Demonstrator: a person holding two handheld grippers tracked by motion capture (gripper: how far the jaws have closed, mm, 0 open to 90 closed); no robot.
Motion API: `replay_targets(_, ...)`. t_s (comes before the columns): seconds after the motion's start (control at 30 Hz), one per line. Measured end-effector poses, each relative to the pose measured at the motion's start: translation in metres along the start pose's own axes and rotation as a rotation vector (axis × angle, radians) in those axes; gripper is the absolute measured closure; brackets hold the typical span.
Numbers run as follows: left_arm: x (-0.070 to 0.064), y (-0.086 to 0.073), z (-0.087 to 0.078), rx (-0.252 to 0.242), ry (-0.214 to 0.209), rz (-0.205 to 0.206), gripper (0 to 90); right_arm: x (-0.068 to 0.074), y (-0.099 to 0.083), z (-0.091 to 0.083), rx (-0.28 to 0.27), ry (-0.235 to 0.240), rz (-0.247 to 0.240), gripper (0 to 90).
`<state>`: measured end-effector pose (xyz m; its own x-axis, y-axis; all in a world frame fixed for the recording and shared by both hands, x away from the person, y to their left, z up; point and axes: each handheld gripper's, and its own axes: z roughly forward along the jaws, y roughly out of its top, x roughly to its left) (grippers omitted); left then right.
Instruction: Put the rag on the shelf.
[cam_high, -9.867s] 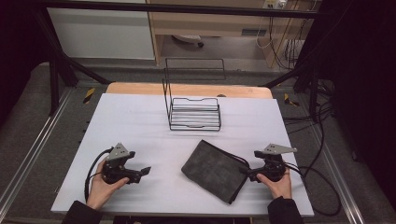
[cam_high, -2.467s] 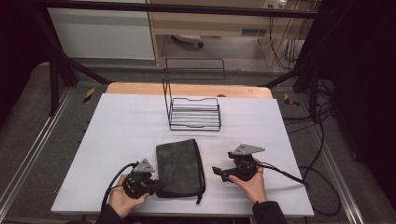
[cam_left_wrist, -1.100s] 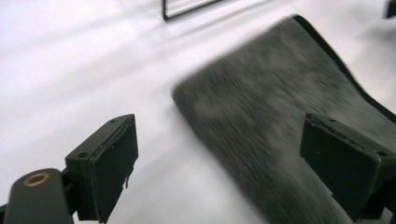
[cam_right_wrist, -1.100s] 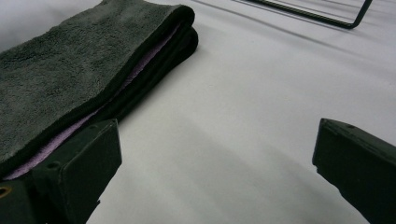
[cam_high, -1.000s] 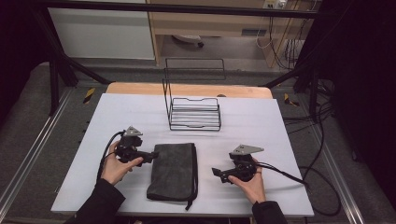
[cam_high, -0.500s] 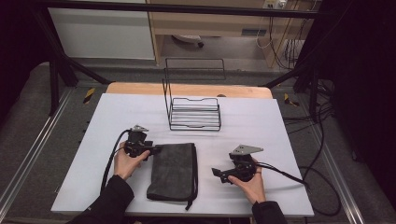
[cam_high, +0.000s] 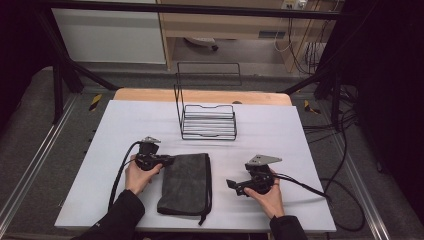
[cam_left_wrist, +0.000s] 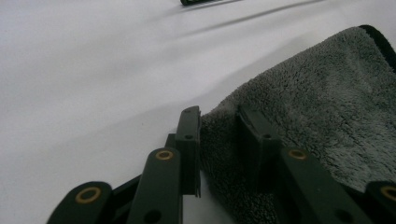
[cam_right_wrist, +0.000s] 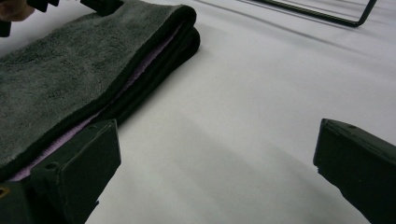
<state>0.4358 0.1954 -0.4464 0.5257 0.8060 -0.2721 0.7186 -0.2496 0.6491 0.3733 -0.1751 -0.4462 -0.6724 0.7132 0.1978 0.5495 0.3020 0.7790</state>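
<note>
a: item: grey towel (cam_high: 186, 182), folded. location: near half of the desk (cam_high: 280, 135), between the two hands, well short of the wire rack (cam_high: 207, 120) at the far side.

b: fold status?

a: judged well along. the right gripper view shows stacked layers with a lilac inner face along the towel's right edge, so it is doubled at least once. the bundle is uneven: the near end flares and a dark trim cord trails off the near right corner. likely left: one more fold or a squaring-up. whether the rack is its destination cannot be told.

b: orientation?

a: long axis runs near-to-far, tilted slightly, the far end leaning to the person's right. layered edge faces the right hand; the far left corner points at the left hand.

b: left gripper (cam_left_wrist: 218, 122)?

a: jaws clenched on that far left corner; pile is pinched between them in the left gripper view.

b: right gripper (cam_high: 231, 184)?

a: released, jaws spread wide, resting on the desk just beside the towel's right edge, aimed at it, not touching.
</note>
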Motion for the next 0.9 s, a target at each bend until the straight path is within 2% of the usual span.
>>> replay_targets(0.23, -0.002, -0.001, 0.001, -0.003, 0.004, 0.009, 74.9, -0.001, 0.007, -0.002, -0.04, 0.008, 0.024, 0.6)
replay_targets(0.3, -0.002, -0.001, 0.001, -0.004, 0.005, 0.013, 75.2, 0.001, 0.013, -0.001, -0.037, -0.009, 0.011, 0.6)
replay_targets(0.43, -0.002, -0.001, 0.001, -0.004, 0.008, 0.029, 75.2, 0.005, 0.019, 0.002, -0.05, -0.013, 0.006, 0.5)
replay_targets(0.57, -0.003, -0.002, 0.001, -0.009, 0.009, 0.035, 75.2, 0.01, 0.028, 0.01, -0.04, -0.031, 0.004, 0.6)
replay_targets(0.9, -0.003, -0.002, 0.001, -0.015, 0.011, 0.048, 75.2, 0.023, 0.057, 0.035, -0.054, 0.008, 0.019, 9.0)
